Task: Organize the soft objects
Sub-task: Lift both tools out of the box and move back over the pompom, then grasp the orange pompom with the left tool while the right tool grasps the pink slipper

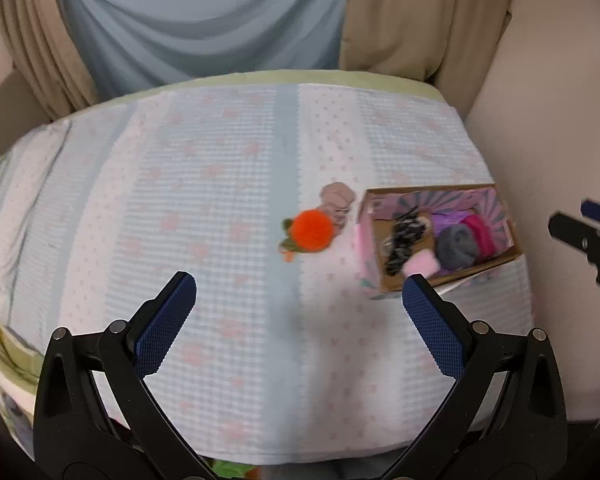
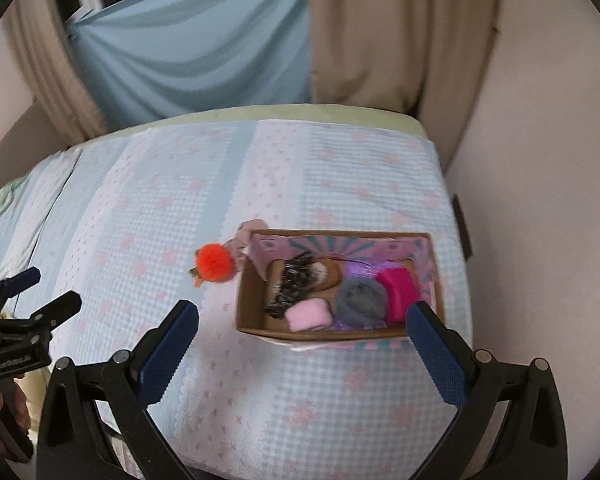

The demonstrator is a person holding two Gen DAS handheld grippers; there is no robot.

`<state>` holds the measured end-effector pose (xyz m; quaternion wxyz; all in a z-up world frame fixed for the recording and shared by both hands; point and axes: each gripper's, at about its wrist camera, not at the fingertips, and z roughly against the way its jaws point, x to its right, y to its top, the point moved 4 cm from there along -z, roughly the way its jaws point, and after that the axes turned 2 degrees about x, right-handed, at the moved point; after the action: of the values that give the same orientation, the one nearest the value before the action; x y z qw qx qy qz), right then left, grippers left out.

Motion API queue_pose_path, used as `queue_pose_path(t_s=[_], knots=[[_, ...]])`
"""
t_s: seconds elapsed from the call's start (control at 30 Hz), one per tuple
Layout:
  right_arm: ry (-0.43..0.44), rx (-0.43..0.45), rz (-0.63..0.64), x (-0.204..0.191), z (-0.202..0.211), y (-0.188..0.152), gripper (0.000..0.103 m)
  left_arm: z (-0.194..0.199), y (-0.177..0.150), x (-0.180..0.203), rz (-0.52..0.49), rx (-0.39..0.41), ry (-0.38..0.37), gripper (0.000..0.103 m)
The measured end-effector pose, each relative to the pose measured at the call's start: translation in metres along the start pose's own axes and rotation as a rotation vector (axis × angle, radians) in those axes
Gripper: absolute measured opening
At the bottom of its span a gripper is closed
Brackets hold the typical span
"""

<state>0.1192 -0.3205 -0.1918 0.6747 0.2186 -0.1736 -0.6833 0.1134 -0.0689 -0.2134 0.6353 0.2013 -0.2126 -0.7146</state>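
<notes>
- Left gripper (image 1: 299, 302) hanging at the bottom centre of its own view, jaws spread wide, nothing between them. In the right wrist view it is showing at the left edge, also gaping and carrying nothing.
- Bedspread (image 1: 204, 208), blue-and-white check with pink flowers, filling the middle of both frames.
- Orange pom-pom toy (image 1: 311, 230) with green leaves lying on the bedspread just right of centre in the left view, well apart from the left gripper, just beside the box's left wall.
- Beige soft item (image 1: 338, 202) sitting right behind the pom-pom, touching or nearly touching it; too blurred to name further.
- Cardboard box (image 1: 452, 278) sitting centre-right, already holding a black-and-white fuzzy piece (image 2: 290, 286), a pink puff (image 2: 309, 314), a grey ball (image 2: 360, 298), a magenta roll (image 2: 398, 290) and something purple (image 2: 358, 270).
- Right gripper (image 2: 302, 322) hovering low in its frame over the box's near edge, jaws fully open, gripping nothing.
- My read: most items are boxed; two are still waiting outside, so we are sitting between picks.
- Next move is probably calling for the left gripper advancing to straddle the pom-pom, closing gently, lifting over the box wall.
</notes>
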Motion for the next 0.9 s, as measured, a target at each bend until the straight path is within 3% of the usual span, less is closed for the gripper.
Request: queue_pose_path(t_s=[0.27, 0.47, 0.73, 0.9], knots=[[0.097, -0.034, 0.04, -0.044, -0.039, 0.021, 0.103, -0.035, 0.004, -0.019, -0.03, -0.004, -0.059, 0.103], [0.134, -0.089, 0.039, -0.067, -0.086, 0.057, 0.103, -0.08, 0.023, -0.024, -0.05, -0.031, -0.092, 0.103], [0.169, -0.23, 0.036, -0.083, -0.191, 0.107, 0.103, -0.163, 0.042, -0.016, -0.117, -0.088, -0.141, 0.103], [0.204, -0.366, -0.011, -0.091, -0.269, 0.112, 0.103, -0.215, 0.039, -0.006, -0.108, -0.135, -0.189, 0.103]])
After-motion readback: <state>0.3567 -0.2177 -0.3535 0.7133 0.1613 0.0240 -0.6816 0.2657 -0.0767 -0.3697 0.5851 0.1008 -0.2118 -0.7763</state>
